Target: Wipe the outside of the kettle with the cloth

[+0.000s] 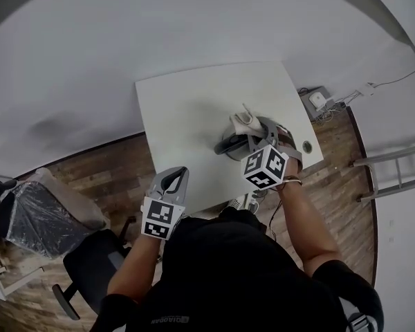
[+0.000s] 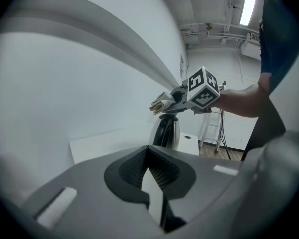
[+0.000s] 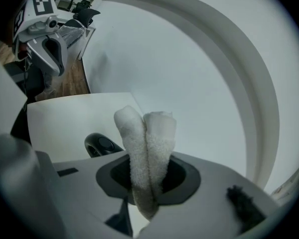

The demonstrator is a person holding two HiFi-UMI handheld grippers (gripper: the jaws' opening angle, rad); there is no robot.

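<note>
A steel kettle [image 1: 234, 146] with a black handle stands near the front right of the white table [image 1: 194, 109]. My right gripper [image 1: 253, 125] hovers just over its top, shut on a folded white cloth [image 1: 245, 118]. In the right gripper view the cloth [image 3: 148, 133] sticks up out of the jaws, with the kettle's black top [image 3: 100, 145] right below it. In the left gripper view the kettle [image 2: 167, 132] stands under the cloth [image 2: 159, 104]. My left gripper [image 1: 174, 176] hangs at the table's front edge, left of the kettle, shut on nothing.
A round cable hole [image 1: 306, 146] sits in the table's right corner. On the wooden floor are a black office chair [image 1: 90, 265], a plastic-wrapped seat [image 1: 45, 216], a ladder [image 1: 394, 171] at right and a power box [image 1: 318, 101]. A curved white wall is behind the table.
</note>
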